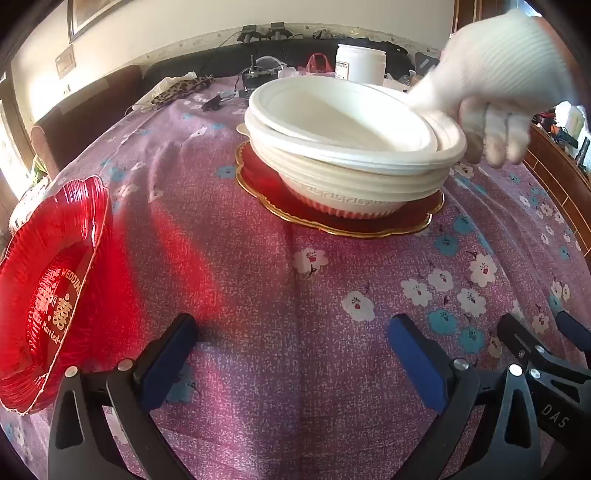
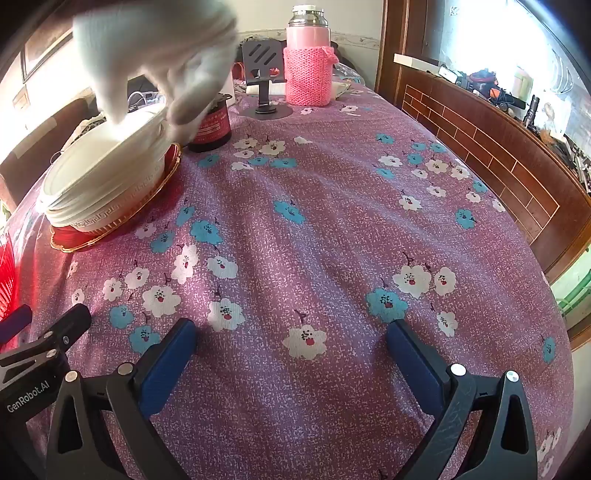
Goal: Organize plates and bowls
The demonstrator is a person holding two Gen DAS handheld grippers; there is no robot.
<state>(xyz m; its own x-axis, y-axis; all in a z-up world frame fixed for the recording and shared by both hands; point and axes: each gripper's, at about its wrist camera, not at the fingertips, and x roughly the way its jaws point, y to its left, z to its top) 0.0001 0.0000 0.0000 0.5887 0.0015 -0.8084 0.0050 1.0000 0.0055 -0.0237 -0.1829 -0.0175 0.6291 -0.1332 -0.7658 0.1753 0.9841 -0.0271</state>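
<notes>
left wrist: blurred gloved hand [image 1: 495, 92] seemingly touching white bowl stack [image 1: 354, 147].

Left tongs [image 1: 291, 343] gape empty; right tongs [image 2: 291, 347] likewise, both tilted downward.

- Tablecloth [image 2: 332, 229]: woven cloth, matt, finely speckled, printed with flowers.
- Stacked white bowls [image 1: 354, 147]: matt, foam-like or paper-like, ribbed sides.
- Red plates [image 1: 48, 288]: glossy translucent plastic, ridged, gold-edged.
- Glove [image 1: 498, 85]: white ribbed knit.
- Flask [image 2: 308, 33]: glossy pink body, shiny metal cap, pink knitted sleeve [image 2: 308, 75].
- Side panel [image 2: 491, 155]: polished wood.
- Gripper pads [image 2: 166, 365]: matt blue.
</notes>
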